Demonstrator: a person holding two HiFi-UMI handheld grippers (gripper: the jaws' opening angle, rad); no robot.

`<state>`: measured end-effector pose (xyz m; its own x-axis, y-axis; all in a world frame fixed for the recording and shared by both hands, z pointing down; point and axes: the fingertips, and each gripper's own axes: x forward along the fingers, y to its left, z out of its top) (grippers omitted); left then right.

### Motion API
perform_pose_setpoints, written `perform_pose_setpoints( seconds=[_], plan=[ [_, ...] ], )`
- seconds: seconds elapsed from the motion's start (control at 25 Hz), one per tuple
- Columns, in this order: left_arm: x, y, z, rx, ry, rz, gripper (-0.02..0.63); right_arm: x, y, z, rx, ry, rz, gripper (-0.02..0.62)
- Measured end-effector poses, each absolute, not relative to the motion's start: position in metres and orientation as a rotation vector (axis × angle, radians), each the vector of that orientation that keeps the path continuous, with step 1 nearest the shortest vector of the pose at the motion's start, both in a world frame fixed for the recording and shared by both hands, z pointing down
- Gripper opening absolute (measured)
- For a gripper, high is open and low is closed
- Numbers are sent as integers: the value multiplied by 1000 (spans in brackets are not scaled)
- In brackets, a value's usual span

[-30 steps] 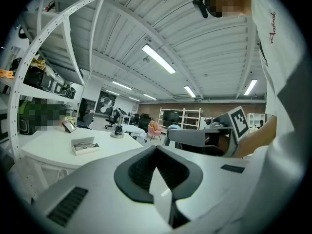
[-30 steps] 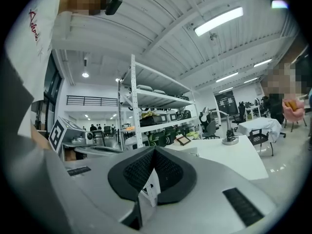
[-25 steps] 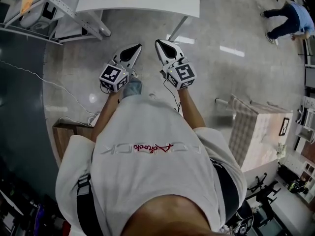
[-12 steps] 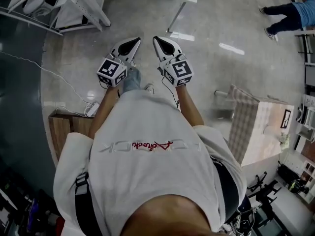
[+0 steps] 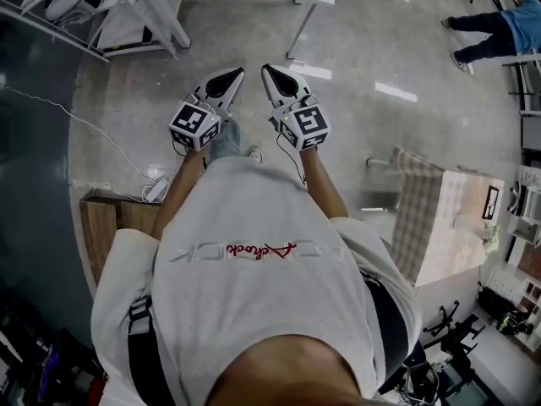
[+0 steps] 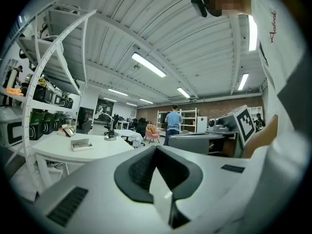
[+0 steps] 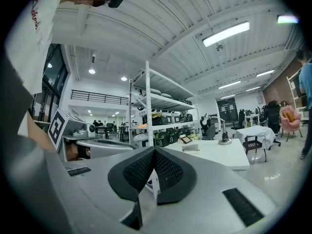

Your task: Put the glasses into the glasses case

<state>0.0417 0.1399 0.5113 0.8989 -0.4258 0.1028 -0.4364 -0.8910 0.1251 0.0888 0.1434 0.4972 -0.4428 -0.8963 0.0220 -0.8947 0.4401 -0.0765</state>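
White tabletop was seen ahead in the left gripper view, and what was taken to be the glasses case lay on it, well apart from both tools. Whether the glasses sat in it was too small to be told. A loose cable was trailed over the floor at the left, and a stumble could be caused if it were stepped on. The left gripper was held with jaws pressed together on nothing, the right gripper likewise. If brought in so closed, the case could be knocked along the table. Both were held side by side before the chest, roughly level, tips angled inward.
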Motion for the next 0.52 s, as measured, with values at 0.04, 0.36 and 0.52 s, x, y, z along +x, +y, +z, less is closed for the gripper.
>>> perform_pose_setpoints(
  seconds=[0.04, 0.36, 0.52],
  plan=[
    [42, 141, 510, 2925, -666, 108, 9, 89, 144, 496, -1648, 2644, -115, 2],
    [45, 147, 503, 2943, -666, 103, 9, 92, 149, 490, -1650, 2639, -91, 2],
    [43, 147, 500, 2941, -668, 92, 9, 89, 148, 488, -1648, 2646, -88, 2]
  ],
)
